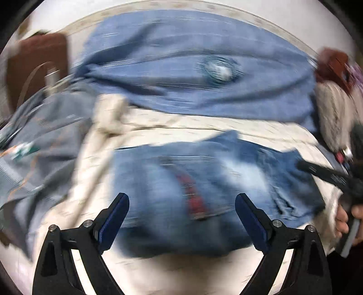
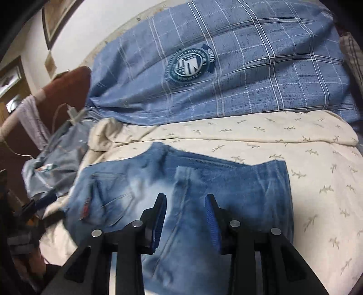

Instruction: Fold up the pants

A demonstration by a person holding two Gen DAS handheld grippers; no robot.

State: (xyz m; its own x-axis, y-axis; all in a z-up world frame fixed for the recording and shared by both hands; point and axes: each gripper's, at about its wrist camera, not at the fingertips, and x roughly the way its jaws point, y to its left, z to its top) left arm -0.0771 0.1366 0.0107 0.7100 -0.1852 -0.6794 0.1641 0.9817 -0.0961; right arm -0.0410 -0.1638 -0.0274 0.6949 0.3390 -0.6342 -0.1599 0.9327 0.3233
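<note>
place: home bedroom
bed [image 2: 306, 145]: cream sheet w/ small sprig print
pillow [image 2: 226, 74]: blue plaid, round badge logo
wall [image 2: 74, 34]: white, framed pic [image 2: 54, 20] top left
side: charger cable [image 2: 68, 111] by brown headboard [image 2: 65, 90]

The folded pants [image 2: 181, 199] lie on the bed [image 2: 317, 181] in front of both claws, with a pillow [image 2: 226, 68] behind them against the wall, a rumpled quilt [image 2: 52, 168] to their left, and a headboard [image 2: 65, 88] beyond that quilt.
</note>
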